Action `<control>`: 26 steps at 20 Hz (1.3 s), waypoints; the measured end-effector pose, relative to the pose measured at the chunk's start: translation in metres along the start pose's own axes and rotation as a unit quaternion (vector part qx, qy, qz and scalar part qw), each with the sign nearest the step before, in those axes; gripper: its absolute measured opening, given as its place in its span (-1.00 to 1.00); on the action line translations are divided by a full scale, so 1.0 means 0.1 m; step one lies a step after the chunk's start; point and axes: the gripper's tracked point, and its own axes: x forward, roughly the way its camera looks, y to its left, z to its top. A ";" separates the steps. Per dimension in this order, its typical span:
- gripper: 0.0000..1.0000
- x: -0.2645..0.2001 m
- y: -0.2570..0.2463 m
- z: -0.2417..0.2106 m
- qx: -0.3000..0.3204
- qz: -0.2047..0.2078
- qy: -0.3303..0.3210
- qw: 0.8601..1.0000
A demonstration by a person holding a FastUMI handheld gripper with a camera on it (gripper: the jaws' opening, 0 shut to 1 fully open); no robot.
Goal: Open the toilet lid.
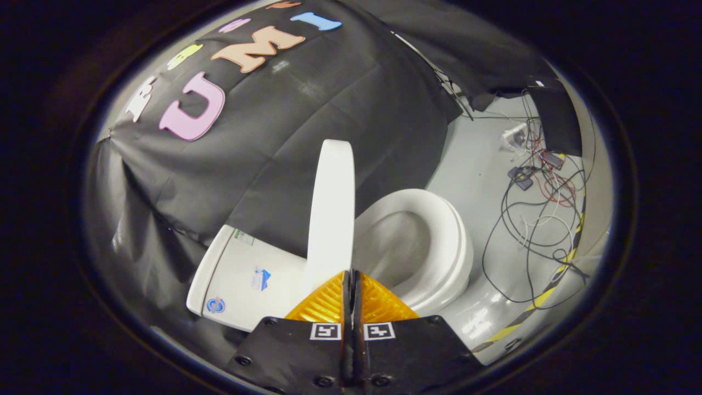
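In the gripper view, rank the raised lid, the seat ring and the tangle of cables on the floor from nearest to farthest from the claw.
The claw is shut, holding nothing.
1. Lid: standing up, edge-on, just ahead of the fingertips.
2. Seat ring: beyond the tips, right of the lid.
3. Cables: on the grey floor, past the seat.

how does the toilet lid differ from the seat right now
The toilet lid stands raised, seen edge-on just ahead of the hand-held gripper, whose fingers are shut with nothing between them. The seat lies down flat on the bowl. The lid looks like a solid slab; the seat is an open ring. Both are glossy white.
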 end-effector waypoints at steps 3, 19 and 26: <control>-0.98 -0.04 0.12 0.02 -0.006 -0.007 -0.009 1.000; -0.99 -0.18 0.95 -0.01 -0.113 0.008 -0.044 0.993; -0.98 -0.20 1.10 -0.04 -0.152 0.018 -0.058 0.987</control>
